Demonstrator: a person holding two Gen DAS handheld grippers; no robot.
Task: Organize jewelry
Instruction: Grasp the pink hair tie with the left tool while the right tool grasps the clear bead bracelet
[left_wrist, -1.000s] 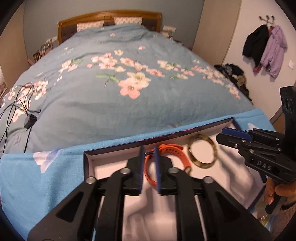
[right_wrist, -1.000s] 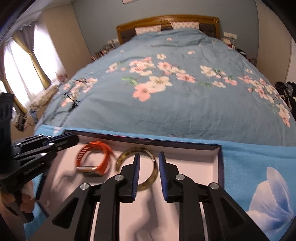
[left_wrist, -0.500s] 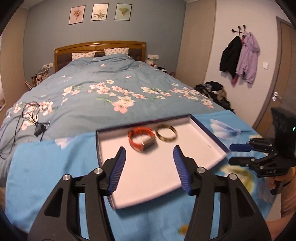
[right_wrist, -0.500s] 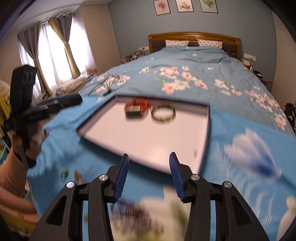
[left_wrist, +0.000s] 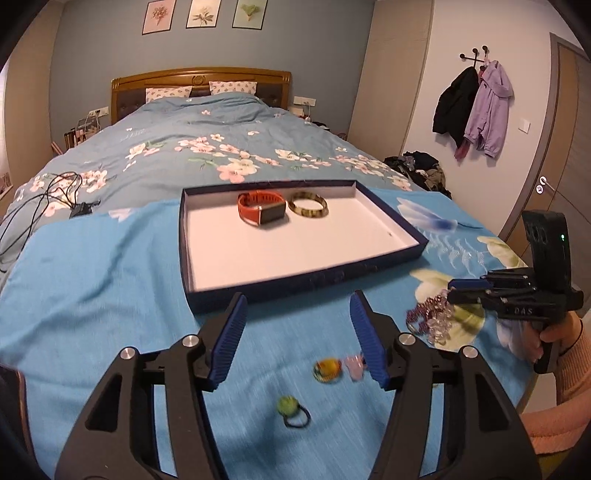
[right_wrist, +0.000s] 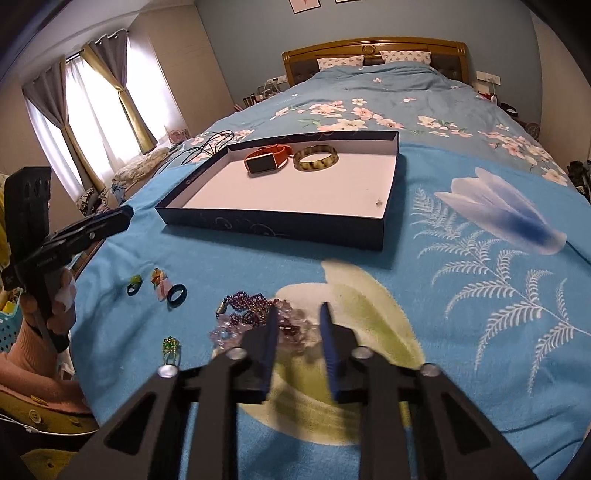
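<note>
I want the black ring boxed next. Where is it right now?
In the right wrist view the black ring lies on the blue cloth, left of the purple bead pile and right beside a small pink trinket, nearer the camera than the tray.

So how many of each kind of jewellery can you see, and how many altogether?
Orange-strapped wristwatch: 1
Mottled yellow-brown bangle: 1
Small rings loose on the blue cloth: 4
Heap of purple and clear pink beaded strands, too tangled to split: 1
Total: 7
</note>
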